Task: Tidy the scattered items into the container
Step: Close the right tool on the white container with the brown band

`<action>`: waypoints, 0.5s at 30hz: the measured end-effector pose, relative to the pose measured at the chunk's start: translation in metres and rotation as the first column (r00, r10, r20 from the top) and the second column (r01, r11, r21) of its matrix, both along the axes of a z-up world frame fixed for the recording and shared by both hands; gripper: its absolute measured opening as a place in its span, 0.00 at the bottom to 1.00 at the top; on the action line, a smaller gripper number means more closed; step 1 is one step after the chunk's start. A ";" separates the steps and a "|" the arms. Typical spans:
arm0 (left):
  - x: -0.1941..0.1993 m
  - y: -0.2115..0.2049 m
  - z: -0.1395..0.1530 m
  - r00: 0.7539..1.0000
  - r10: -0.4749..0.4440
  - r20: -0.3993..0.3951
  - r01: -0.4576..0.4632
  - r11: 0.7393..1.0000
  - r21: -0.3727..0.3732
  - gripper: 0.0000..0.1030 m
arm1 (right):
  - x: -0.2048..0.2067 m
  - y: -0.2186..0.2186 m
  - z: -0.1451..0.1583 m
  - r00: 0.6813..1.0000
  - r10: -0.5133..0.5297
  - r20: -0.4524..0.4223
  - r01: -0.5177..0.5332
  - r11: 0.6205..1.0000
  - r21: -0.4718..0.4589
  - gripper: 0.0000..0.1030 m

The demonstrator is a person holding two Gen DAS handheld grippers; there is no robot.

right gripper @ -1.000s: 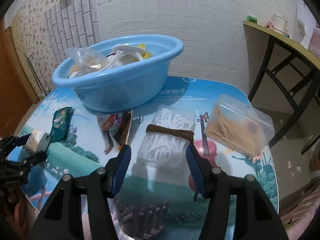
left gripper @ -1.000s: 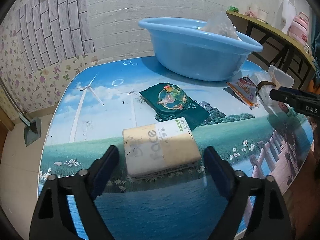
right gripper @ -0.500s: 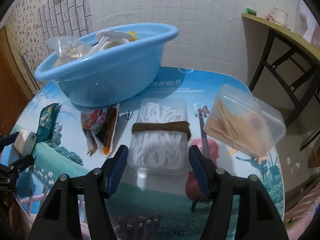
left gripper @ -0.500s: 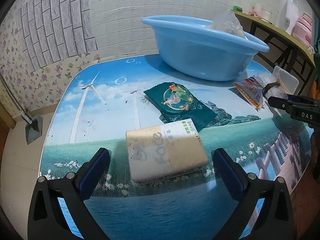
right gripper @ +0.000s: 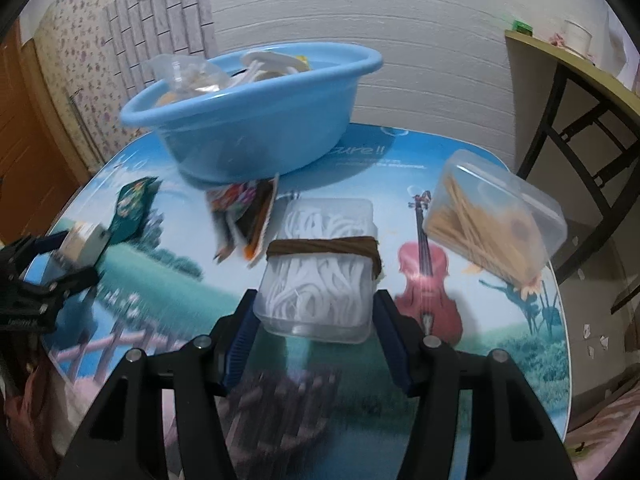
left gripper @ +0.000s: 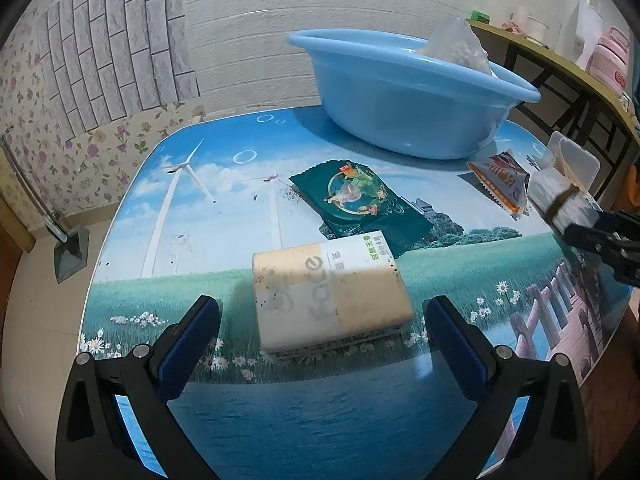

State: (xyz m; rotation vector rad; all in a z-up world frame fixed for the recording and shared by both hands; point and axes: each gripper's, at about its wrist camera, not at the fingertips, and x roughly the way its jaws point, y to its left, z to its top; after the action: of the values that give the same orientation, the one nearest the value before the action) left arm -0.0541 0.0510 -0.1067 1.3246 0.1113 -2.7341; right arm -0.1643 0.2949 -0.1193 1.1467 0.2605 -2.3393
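Observation:
A blue basin (left gripper: 404,92) with several items in it stands at the back of the table; it also shows in the right wrist view (right gripper: 256,112). My left gripper (left gripper: 320,340) is open, with a beige tissue pack (left gripper: 328,288) lying between and just ahead of its fingers. My right gripper (right gripper: 316,332) is closed around a clear box of white cord (right gripper: 324,268) bound with a brown band, and the box looks raised off the table. That box also shows in the left wrist view (left gripper: 560,196).
A dark green snack packet (left gripper: 356,200) and an orange snack packet (left gripper: 500,180) lie in front of the basin. A clear box of wooden sticks (right gripper: 492,216) sits at the right of the table (right gripper: 500,344). A shelf (left gripper: 560,64) stands to the right.
My right gripper moved in around the cord box, closed on it and began lifting it. My left gripper widened and drew back slightly from the tissue pack.

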 end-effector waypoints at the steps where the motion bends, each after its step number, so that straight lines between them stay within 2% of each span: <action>1: 0.000 0.000 0.000 1.000 0.000 0.000 0.000 1.000 0.000 1.00 | 0.004 0.001 0.001 1.000 0.007 -0.001 -0.007 1.000 0.002 0.55; 12: 0.001 0.001 0.000 1.000 0.009 0.001 -0.009 1.000 0.000 1.00 | 0.008 0.003 -0.005 1.000 0.005 -0.002 -0.005 1.000 -0.001 0.56; 14: 0.001 0.001 0.000 1.000 0.009 -0.001 -0.009 1.000 -0.002 1.00 | 0.007 0.003 -0.005 1.000 0.004 -0.003 -0.004 1.000 -0.007 0.62; 15: 0.001 0.001 0.000 1.000 0.008 -0.001 -0.008 1.000 -0.002 1.00 | 0.006 0.003 -0.006 1.000 0.005 0.000 -0.005 1.000 -0.015 0.71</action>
State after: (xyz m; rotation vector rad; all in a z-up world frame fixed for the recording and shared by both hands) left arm -0.0526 0.0520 -0.1071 1.3189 0.1145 -2.7275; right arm -0.1580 0.2975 -0.1253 1.1376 0.2452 -2.3332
